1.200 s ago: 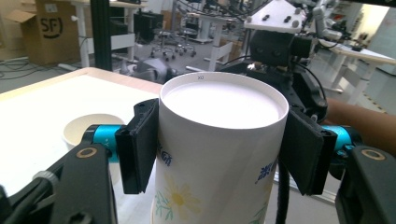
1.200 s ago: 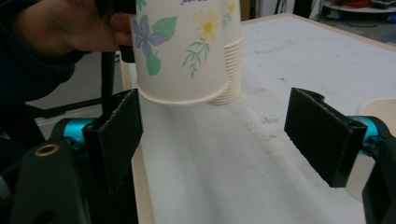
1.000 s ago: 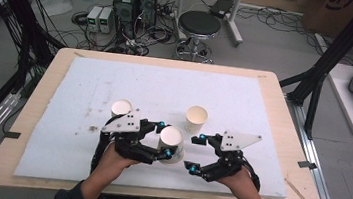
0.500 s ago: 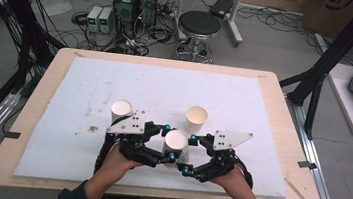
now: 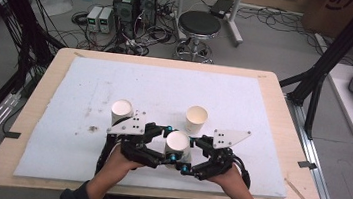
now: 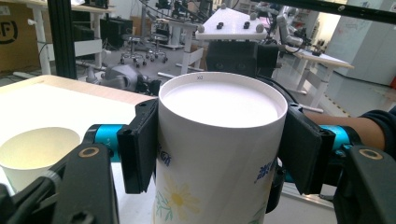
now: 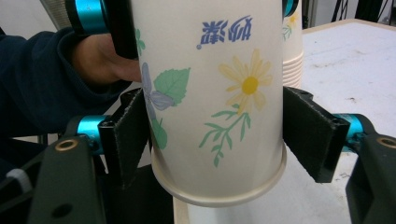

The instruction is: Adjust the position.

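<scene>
Right tool (image 5: 189,155) has just been drawing its jaws in around the lower part of the flowered paper cup (image 5: 177,147), having come in from the right since a second ago, when it stood apart from the cup with its jaws wide. In the right gripper view the cup (image 7: 212,100) sits between the two black pads: the left pad (image 7: 130,135) lies against the cup wall near the rim at the bottom, while the right pad (image 7: 313,135) looks to be at the wall or a hair off it, so I judge the grip as closing but not yet firm. Left tool (image 5: 161,145) is clamped on the same cup higher up; in the left gripper view its pads (image 6: 139,144) press both sides just under the white flat end (image 6: 223,103), which faces up, so the cup is held upside down, near the front edge of the white surface (image 5: 272,120). Two more cups stand behind it, one (image 5: 122,111) just beyond the left tool's grey plate, the other (image 5: 196,118) open-mouthed and a little to the right. With both tools now on one cup, or on a nested stack of them, my reading is that a handover or a pulling-apart is being set up; the right tool should finish closing before either hand pulls, or the thin wall may slip or crumple.
</scene>
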Demonstrator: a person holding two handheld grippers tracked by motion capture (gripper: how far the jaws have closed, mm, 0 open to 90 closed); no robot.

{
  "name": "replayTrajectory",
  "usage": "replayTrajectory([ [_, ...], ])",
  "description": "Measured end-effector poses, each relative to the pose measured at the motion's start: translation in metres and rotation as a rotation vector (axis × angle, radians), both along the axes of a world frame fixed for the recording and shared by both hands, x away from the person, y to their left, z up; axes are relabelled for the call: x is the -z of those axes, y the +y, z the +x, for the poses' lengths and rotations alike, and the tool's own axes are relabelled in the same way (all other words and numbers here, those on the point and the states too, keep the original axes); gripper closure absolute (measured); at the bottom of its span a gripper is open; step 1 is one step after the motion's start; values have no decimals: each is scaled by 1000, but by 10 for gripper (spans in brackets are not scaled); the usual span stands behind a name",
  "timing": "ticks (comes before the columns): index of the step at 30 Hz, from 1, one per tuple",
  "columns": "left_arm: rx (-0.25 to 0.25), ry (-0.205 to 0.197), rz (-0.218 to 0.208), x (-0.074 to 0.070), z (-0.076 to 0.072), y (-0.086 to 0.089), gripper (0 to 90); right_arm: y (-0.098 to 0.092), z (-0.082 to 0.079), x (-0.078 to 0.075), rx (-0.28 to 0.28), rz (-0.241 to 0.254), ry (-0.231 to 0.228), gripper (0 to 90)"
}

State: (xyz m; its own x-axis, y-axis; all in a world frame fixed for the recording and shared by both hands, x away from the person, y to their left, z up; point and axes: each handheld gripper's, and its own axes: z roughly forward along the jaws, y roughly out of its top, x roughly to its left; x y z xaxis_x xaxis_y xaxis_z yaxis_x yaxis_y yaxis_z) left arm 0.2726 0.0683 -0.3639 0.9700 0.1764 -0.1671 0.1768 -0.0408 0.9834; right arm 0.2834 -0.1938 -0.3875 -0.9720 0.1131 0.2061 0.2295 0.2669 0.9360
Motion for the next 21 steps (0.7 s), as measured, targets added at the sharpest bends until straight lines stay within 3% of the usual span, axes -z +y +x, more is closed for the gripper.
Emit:
replayTrajectory([
  [6,8,-3,2,1,0,-1,353,0,-1,-2,-9,-25,-18,334],
  [9,-6,-37,15,1,-2,-2,337,-1,-2,-5,-13,-33,-30,358],
  [12,-27,-30,26,0,-3,-4,205,-2,-1,-6,-14,-49,-41,361],
  [15,-43,-27,33,-2,-3,-3,161,-5,-1,-7,-13,-68,-44,363],
  [18,-34,-24,61,-5,-1,-1,160,-7,-1,-8,-10,-95,-50,364],
  [21,-22,-24,108,-9,1,0,157,-9,-2,-11,-10,-154,-67,364],
])
